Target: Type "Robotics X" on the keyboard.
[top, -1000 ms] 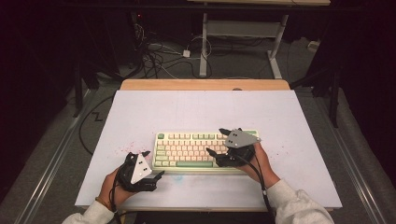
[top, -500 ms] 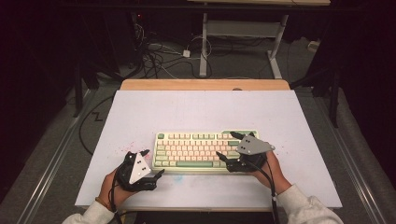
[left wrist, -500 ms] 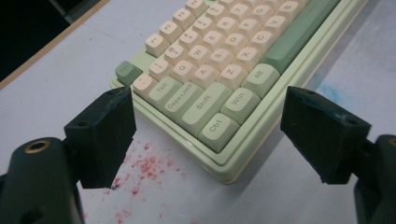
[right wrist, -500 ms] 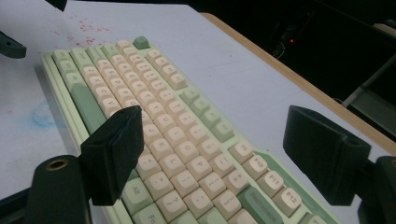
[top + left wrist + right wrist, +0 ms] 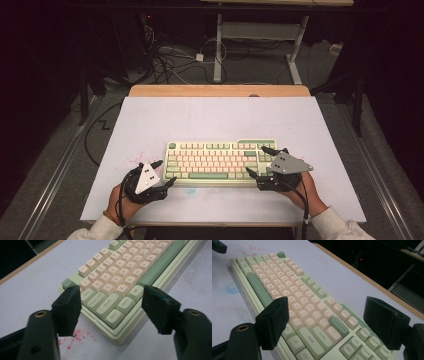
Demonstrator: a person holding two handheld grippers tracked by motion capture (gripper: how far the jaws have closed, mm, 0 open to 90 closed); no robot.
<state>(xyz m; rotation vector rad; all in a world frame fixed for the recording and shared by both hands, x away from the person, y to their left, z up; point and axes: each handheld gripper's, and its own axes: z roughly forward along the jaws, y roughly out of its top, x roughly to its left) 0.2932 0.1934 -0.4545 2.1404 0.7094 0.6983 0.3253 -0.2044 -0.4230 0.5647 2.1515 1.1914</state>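
A pale green keyboard [image 5: 220, 161] with cream and green keys lies flat on the white table top, slightly toward the person's side. My left gripper [image 5: 166, 171] rests at its near left corner, open. In the left gripper view the two black jaws of the left gripper [image 5: 111, 297] stand wide apart on either side of that corner of the keyboard [image 5: 117, 277], near the Ctrl and Shift keys. My right gripper [image 5: 256, 160] is at the keyboard's right end, also open. In the right gripper view the right gripper [image 5: 327, 305] straddles the right-hand keys of the keyboard [image 5: 294, 297], holding nothing.
The white table top [image 5: 215, 117] has a wooden strip [image 5: 220, 90] along its far edge. Red specks [image 5: 77, 336] mark the surface by the keyboard's left corner, and a faint blue smear [image 5: 233, 288] lies in front of it. Cables [image 5: 170, 62] and a desk frame [image 5: 260, 35] stand on the floor beyond.
My right gripper has slid to the right and a little toward the person, from over the keys to the keyboard's right end. The left gripper has stayed put.
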